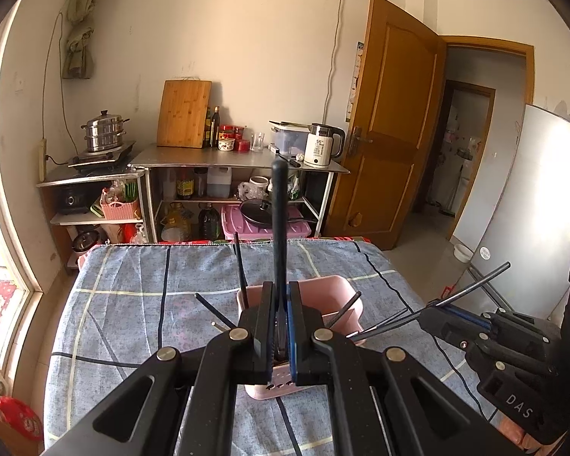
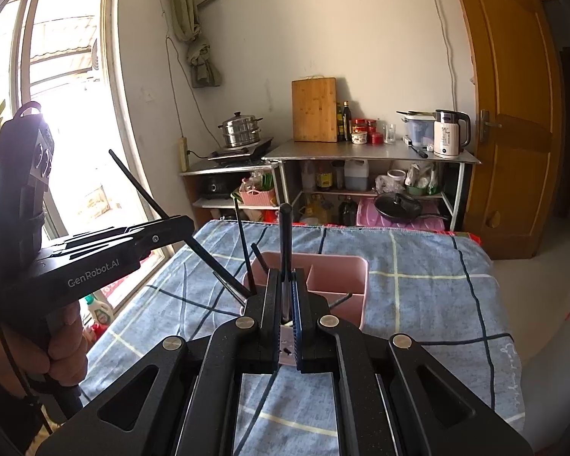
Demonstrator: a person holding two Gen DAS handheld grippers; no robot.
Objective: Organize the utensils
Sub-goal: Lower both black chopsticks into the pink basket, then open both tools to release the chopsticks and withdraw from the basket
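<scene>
Both pairs of jaws are seen closed tight, each clamped on a dark, slim utensil handle. In the left wrist view the left gripper point(image 1: 280, 317) is shut on a black handle point(image 1: 279, 228) that stands upright between its fingers, and the right gripper point(image 1: 442, 313) is seen at the right edge with a thin black rod point(image 1: 475, 285) sticking out of it, slanting up to the right. In the right wrist view the right gripper point(image 2: 285, 296) is closed on a dark upright handle point(image 2: 285, 235), while the left gripper point(image 2: 163, 231) is held by a hand point(image 2: 62, 353) at the left, with a black stick point(image 2: 140, 186) passing through its tip. What kind of utensil each handle belongs to cannot be told. A pink holder point(image 1: 338, 292), divided into compartments, stands on a bed covered by a blue checked cloth point(image 1: 133, 304), just beyond both grippers; several more dark sticks point(image 1: 240, 262) lean out of it. "GenRobot.AI" is printed in white on the side of the left gripper, and "DAS" can be read on the right one. On the steel counter point(image 1: 216, 157) by the far wall a white kettle point(image 1: 321, 144) bears a label on which "55" is legible; the smaller print is too small to read. A cutting board point(image 1: 184, 114) is propped against the wall beside bottles and red jars.
</scene>
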